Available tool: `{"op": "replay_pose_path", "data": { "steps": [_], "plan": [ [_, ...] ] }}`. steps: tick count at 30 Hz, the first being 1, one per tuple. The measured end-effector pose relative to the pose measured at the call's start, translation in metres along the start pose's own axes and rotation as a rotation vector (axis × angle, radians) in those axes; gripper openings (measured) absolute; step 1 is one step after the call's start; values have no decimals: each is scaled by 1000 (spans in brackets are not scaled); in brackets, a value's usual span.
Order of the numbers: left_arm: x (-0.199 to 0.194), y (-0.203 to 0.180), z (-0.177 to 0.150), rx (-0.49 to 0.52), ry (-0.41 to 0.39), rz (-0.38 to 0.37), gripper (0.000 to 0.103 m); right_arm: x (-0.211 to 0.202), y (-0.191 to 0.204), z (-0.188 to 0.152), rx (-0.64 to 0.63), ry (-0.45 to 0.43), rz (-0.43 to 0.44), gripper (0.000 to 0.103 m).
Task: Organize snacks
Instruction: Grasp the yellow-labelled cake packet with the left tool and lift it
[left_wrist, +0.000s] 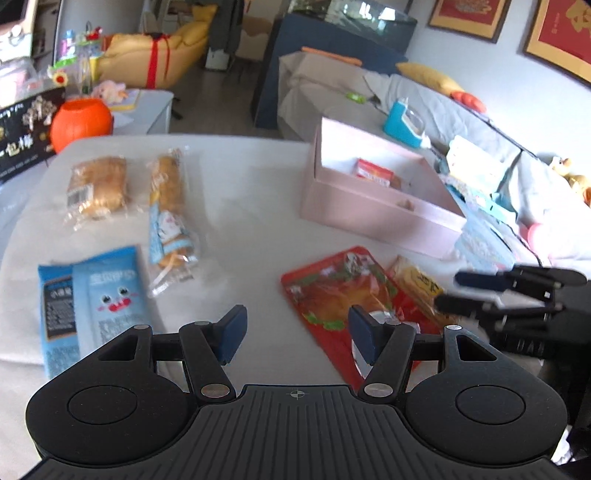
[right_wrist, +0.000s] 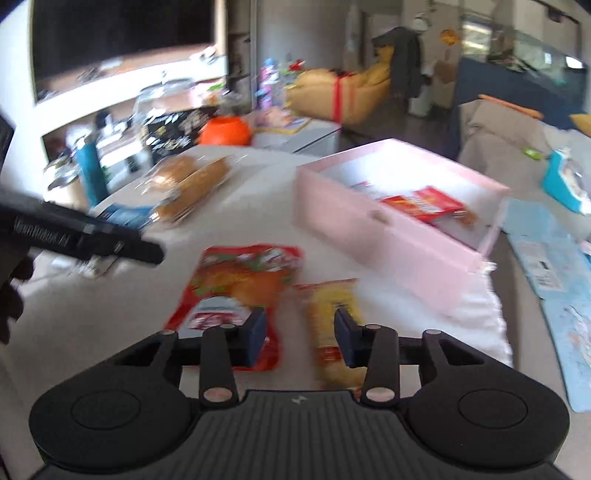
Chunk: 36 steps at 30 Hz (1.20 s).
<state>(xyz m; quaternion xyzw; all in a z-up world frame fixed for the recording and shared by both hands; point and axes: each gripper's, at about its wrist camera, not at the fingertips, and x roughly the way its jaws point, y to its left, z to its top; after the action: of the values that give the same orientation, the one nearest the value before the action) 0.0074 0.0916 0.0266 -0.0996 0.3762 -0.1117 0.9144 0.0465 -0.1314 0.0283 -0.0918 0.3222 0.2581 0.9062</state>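
White tabletop (left_wrist: 258, 206) bearing wrapped snacks: a red foil pouch printed with an orange food picture (left_wrist: 343, 295) beside a yellow plastic packet (right_wrist: 332, 317), two light-blue packets with a cartoon face and small illegible print (left_wrist: 96, 295), and two clear-wrapped breads (left_wrist: 98, 186); an open pink cardboard box (left_wrist: 373, 206) holds a red packet (right_wrist: 424, 205). Left gripper (left_wrist: 297, 332) and right gripper (right_wrist: 300, 334) both hover empty with jaws apart; the black side panel of the left gripper carries white lettering, blurred beyond reading.
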Motion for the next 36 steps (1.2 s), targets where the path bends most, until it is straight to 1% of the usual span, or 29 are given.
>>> {"op": "replay_pose_path", "data": {
  "steps": [2, 4, 7, 9, 11, 12, 13, 16, 18, 21, 23, 25, 27, 28, 29, 33, 36],
  "plan": [
    [3, -3, 0, 0, 14, -17, 66, -2, -11, -2, 25, -26, -27, 59],
    [2, -9, 3, -3, 22, -60, 66, 0, -19, -4, 42, -40, -55, 66],
    [7, -25, 12, 6, 49, -141, 65, 6, -28, -7, 77, -10, -54, 66],
    [16, -43, 18, 26, 81, -183, 65, 6, -33, -10, 99, -10, -62, 69],
    [31, -64, 24, 41, 125, -227, 65, 1, -40, -16, 123, -35, -125, 78],
    [38, -72, 27, 45, 139, -242, 65, -2, -43, -19, 133, -44, -156, 78],
    [47, -82, 30, 53, 146, -244, 65, -6, -49, -24, 148, -51, -184, 79],
    [76, -109, 38, 130, 147, -164, 65, -13, -64, -35, 208, -46, -236, 79],
    [98, -128, 37, 215, 168, -96, 65, -15, -72, -41, 244, -38, -251, 79],
    [120, -146, 26, 329, 194, -30, 66, -15, -78, -49, 267, -33, -264, 80],
    [123, -150, 20, 375, 164, -13, 67, -13, -79, -54, 269, -30, -270, 80],
    [123, -150, 19, 393, 157, -10, 67, -10, -78, -56, 264, -22, -272, 81],
    [122, -150, 19, 404, 158, -14, 64, -11, -76, -57, 259, -26, -274, 81],
    [121, -149, 19, 409, 156, -19, 56, -12, -76, -57, 260, -31, -273, 83],
    [119, -147, 20, 408, 152, -33, 41, -12, -77, -58, 262, -32, -275, 83],
    [107, -138, 22, 379, 147, -99, 40, -14, -79, -58, 279, -34, -283, 83],
    [91, -131, 24, 360, 107, -119, 40, -15, -77, -57, 281, -36, -286, 83]
  ]
}}
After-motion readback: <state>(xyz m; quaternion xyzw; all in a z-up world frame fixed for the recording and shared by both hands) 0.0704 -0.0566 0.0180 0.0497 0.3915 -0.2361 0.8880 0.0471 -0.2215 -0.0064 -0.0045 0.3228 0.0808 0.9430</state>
